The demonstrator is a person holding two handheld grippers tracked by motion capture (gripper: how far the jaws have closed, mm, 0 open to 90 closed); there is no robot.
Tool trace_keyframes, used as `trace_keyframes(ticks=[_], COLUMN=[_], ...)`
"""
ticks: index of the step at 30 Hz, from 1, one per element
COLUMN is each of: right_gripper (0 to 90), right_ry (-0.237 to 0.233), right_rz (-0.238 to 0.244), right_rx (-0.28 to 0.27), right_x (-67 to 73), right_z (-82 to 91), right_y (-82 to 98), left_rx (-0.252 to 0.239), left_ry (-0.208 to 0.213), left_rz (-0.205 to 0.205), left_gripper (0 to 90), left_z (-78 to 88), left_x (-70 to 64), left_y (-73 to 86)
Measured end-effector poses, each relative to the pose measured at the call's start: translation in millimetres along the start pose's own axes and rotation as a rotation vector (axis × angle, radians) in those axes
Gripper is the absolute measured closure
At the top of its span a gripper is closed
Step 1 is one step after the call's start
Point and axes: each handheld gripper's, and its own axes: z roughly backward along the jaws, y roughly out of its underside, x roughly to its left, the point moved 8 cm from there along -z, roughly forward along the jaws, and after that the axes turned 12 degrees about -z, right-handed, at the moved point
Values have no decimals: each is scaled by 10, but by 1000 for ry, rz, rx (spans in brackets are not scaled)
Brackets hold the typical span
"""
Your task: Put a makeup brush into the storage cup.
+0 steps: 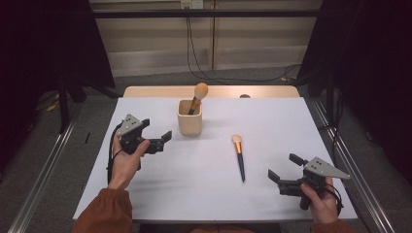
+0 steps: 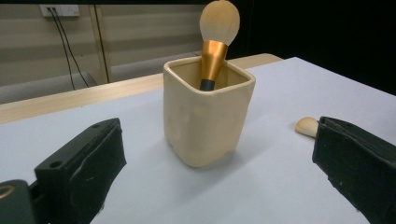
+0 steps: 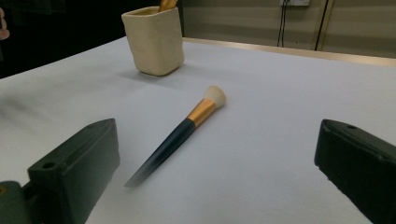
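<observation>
While its jaws stand wide apart with nothing between them, the right gripper (image 1: pixel 285 173) waits near the tabletop's near right corner, aimed at the loose brush (image 1: pixel 238 157) as if lining up a grasp on it. That brush lies flat on the white tabletop (image 1: pixel 204 194), roughly midway across and a little right of centre, its dark handle tip toward the near edge and its pale bristles toward the far edge; lying so, the slim handle seems the natural place to pinch. Over toward the left edge, the left gripper (image 1: pixel 160 138) is equally wide open and empty, pointed at the cream holder (image 1: pixel 189 122) just beside it, probably ready to steady it. A second brush (image 1: pixel 198 96) already stands in that holder, bristles up, leaning against the rim.
</observation>
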Motion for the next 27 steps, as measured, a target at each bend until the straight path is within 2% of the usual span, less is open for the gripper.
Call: trace_keyframes(ticks=[8,13,18,20,23,25,27], right_gripper=[0,0,0,0,0,0,0], right_ry=[2,2,3,1,4,7,9], right_rz=[-1,2,2,3,-2,-5,-4], right_rx=[0,2,3,4,-1,-2,-2], right_x=[-2,3,-2,2,-7,-15,-20], right_z=[0,-2,-11,-15,-11,-7,-7], right_y=[1,3,0,1,-2,-2,-2], left_rx=[-1,2,15,9,13,17,5], left_ry=[3,-20,-31,-25,-39,-43,-37], left_rz=[4,5,-14,15,16,31,38], left_gripper=[22,22,26,26,26,26,26], left_z=[214,316,391,426,492,541,590], left_x=[-78,-73,-108,-108,-107,-123,-155], left_y=[67,108,165,181,212,223,216])
